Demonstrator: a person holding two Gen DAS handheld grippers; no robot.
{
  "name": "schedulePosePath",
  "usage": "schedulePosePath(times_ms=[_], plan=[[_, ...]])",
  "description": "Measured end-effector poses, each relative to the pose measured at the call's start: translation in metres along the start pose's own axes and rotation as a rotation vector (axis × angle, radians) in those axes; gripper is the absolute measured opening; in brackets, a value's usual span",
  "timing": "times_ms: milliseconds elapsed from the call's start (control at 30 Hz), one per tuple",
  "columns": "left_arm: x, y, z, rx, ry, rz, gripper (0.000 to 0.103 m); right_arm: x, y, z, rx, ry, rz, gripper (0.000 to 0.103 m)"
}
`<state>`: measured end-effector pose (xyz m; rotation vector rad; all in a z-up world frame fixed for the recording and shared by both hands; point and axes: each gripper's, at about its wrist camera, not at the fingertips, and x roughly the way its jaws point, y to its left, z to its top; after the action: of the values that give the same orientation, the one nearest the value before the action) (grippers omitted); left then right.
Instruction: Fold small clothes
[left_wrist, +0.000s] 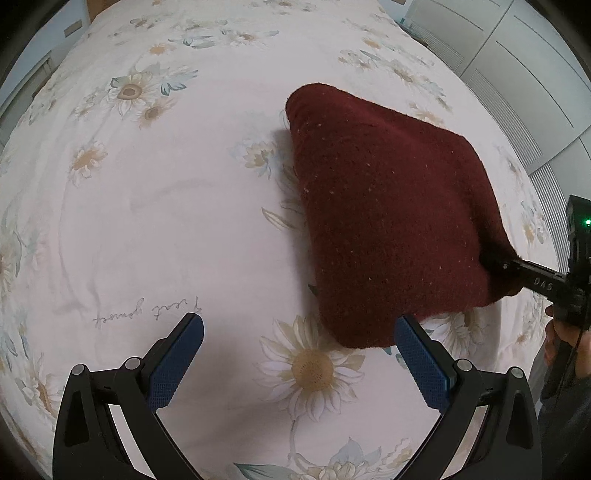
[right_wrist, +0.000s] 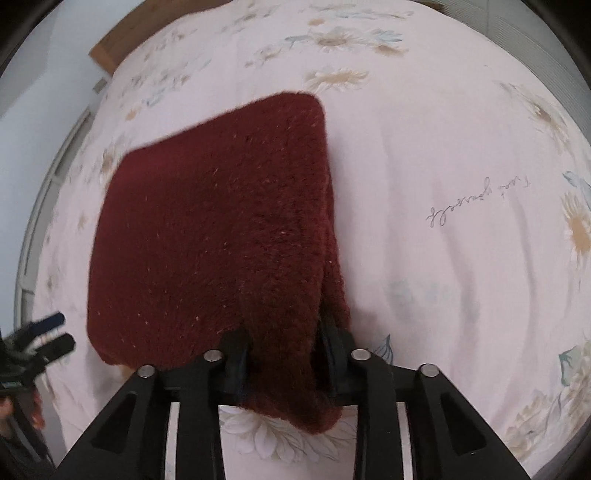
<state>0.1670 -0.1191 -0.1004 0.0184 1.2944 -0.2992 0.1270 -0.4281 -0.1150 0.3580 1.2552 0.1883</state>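
The bed (left_wrist: 155, 229), under its pale sheet printed with daisies, fills both views and is my landmark. Above it I carry the dark red knit garment (right_wrist: 214, 236), already doubled into a thick, roughly square bundle; from the left wrist view its far corner seems to rest on the sheet while the near end hangs lifted, held off the bed. My right claw (right_wrist: 284, 350) is clenched on the garment's near edge, with several fuzzy layers bunched between the fingers. My left claw (left_wrist: 299, 332) is released, its blue pads spread wide, hovering over a large daisy just beside the garment's lower corner and not touching it. The handwritten line printed on the sheet (left_wrist: 147, 314) lies just beyond my left finger, on the side away from the garment. The risk, as I judge it, is that one grip point lets the loose layers slide apart or the free corner sag, spoiling the fold; dragging the far corner across the bed could also roll it under.
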Motion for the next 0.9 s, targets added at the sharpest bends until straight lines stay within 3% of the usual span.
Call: schedulePosePath(times_ms=[133, 200, 267, 533, 633, 900], plan=[[0.000, 0.000, 0.002, -0.002, -0.019, 0.007, 0.102, -0.006, 0.003, -0.001, 0.012, -0.009, -0.004, 0.044], [0.000, 0.000, 0.003, -0.001, -0.022, 0.010, 0.102, -0.011, 0.006, 0.001, 0.009, -0.014, -0.037, 0.063], [0.000, -0.002, 0.005, 0.004, -0.023, 0.012, 0.102, -0.018, 0.009, 0.006, -0.002, -0.032, -0.081, 0.072], [-0.005, -0.004, 0.034, -0.003, -0.072, 0.007, 0.102, -0.040, 0.030, 0.036, -0.072, -0.093, -0.122, 0.087], [0.000, -0.005, 0.051, -0.025, -0.061, -0.013, 0.102, -0.030, 0.040, 0.053, -0.108, -0.069, -0.117, 0.103], [0.038, -0.029, 0.085, -0.026, -0.022, -0.039, 0.102, 0.027, 0.032, 0.055, -0.114, 0.077, -0.118, 0.103]])
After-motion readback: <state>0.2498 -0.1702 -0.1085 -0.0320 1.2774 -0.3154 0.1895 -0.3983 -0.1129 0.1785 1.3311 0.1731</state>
